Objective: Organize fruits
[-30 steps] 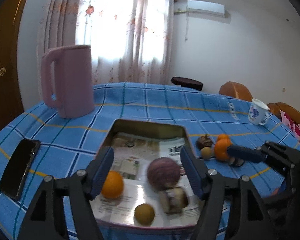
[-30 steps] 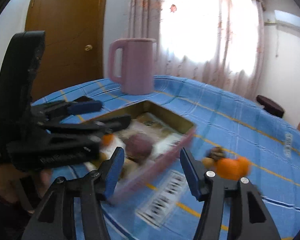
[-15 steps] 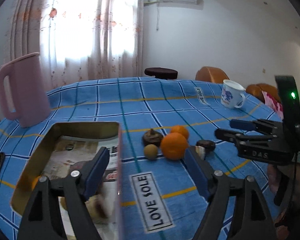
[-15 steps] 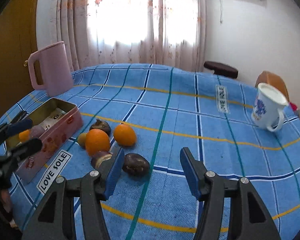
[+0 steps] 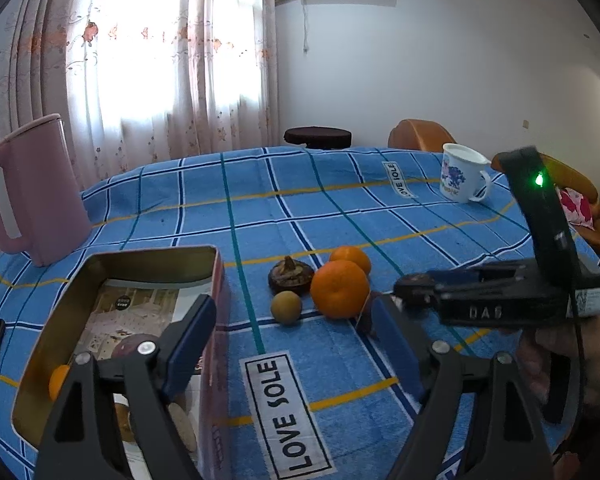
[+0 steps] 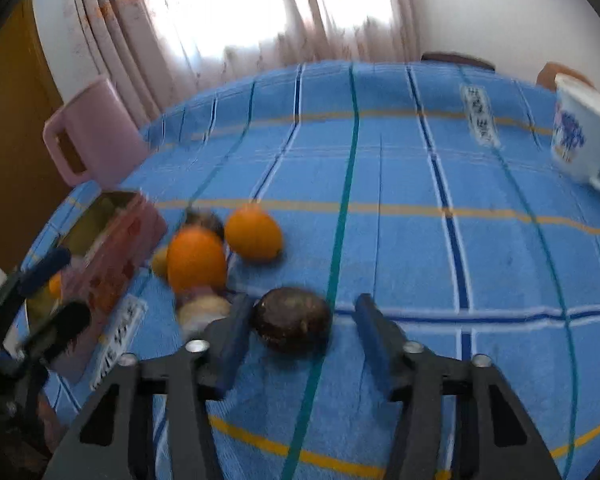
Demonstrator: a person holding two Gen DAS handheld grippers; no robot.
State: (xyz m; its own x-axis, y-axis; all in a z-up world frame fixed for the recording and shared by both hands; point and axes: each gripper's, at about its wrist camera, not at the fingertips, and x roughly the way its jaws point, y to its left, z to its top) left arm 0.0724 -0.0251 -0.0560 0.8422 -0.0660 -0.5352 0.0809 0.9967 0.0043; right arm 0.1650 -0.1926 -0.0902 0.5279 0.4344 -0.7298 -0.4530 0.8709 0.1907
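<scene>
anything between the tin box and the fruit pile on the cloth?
Only bare blue checked tablecloth with a teal stripe and a LOVE SOLE label lies between the tin box and the loose fruits, seen in the left wrist view.

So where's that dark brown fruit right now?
In the right wrist view the dark brown fruit lies on the blue checked tablecloth, between the closing fingers of the right gripper, just in front of the two oranges.
</scene>
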